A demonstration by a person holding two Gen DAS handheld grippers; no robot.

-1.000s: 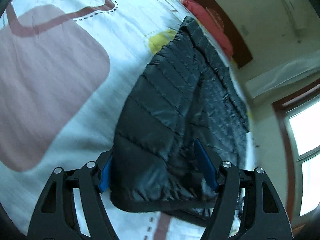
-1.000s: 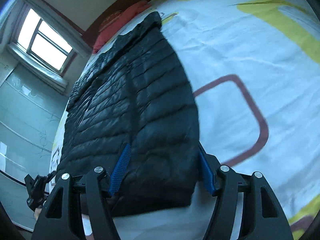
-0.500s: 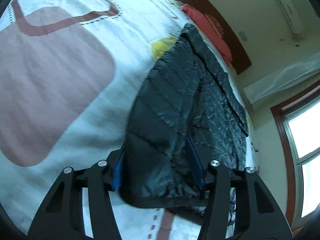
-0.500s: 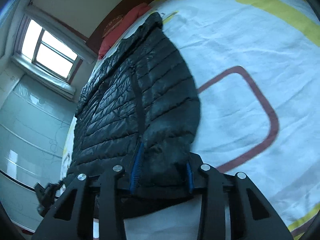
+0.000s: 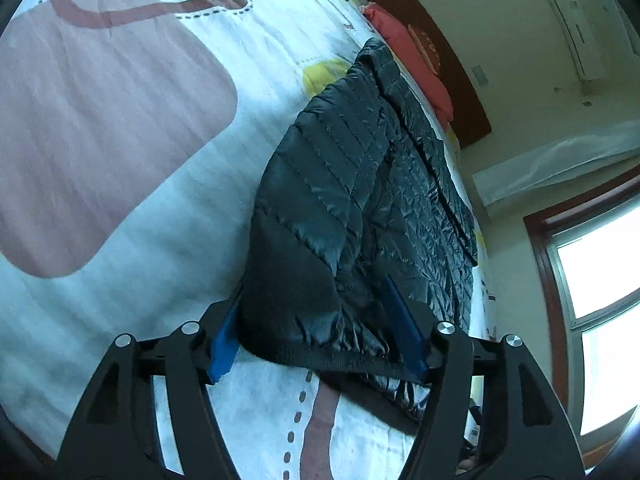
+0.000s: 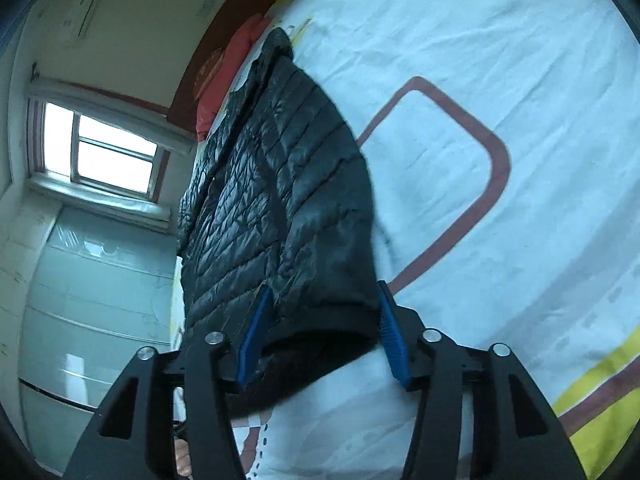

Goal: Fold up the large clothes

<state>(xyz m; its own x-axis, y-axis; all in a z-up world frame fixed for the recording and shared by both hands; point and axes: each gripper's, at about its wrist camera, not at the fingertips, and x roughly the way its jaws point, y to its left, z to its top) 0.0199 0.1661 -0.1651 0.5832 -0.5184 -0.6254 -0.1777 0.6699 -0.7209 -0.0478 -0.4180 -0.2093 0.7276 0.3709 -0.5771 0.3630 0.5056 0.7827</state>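
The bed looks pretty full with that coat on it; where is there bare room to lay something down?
Bare sheet lies beside the black jacket on the side away from the window, across the brown-outline print, and likewise over the pink patch in the left view. It is crowded at the jacket's hem, which each hand-held gripper brackets, and near the red pillow at the headboard.

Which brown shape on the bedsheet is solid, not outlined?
The brown block left of the jacket in the left wrist view; the one right of it is only an outline.

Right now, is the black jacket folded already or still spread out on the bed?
Mostly spread out: the black jacket lies lengthwise along the bed, only its near hem lifted between both grippers' blue fingers.
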